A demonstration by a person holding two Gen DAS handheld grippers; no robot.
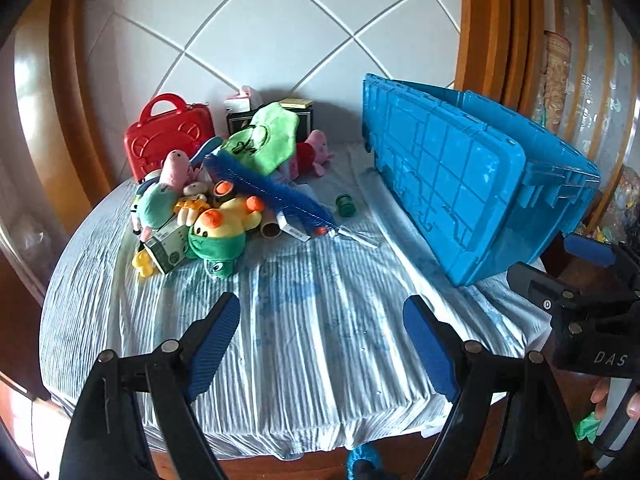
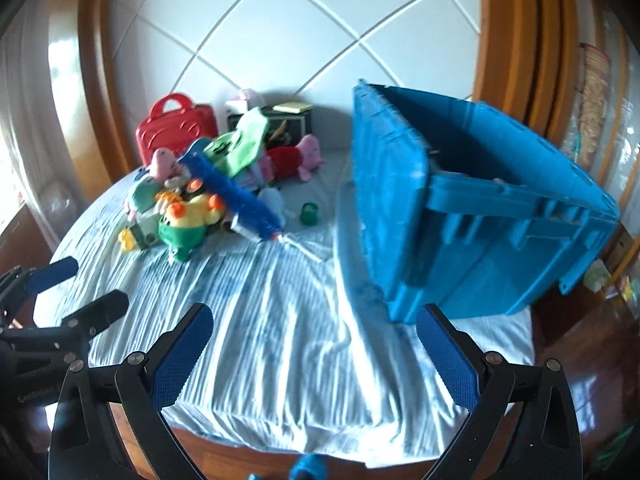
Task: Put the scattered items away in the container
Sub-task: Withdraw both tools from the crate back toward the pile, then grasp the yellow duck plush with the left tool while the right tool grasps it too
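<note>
The blue bin (image 1: pixel 480 184) stands on the right of the bed (image 1: pixel 300 320), its lid flap (image 1: pixel 436 168) swung up on the left, while the toys (image 1: pixel 208 208) lie heaped at the far left with a red case (image 1: pixel 168 140) behind. A green spool (image 1: pixel 343 205) sits alone between heap and bin. Both the left gripper (image 1: pixel 320 344) and right gripper (image 2: pixel 316 356) hover over bare sheet, jaws wide and empty.

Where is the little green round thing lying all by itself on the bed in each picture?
Left wrist view: the small green spool lies just above the middle, on the striped sheet between the toy pile and the blue crate.
Right wrist view: the spool lies left of the middle, again left of the crate.
Shared landmark: the blue crate.
</note>
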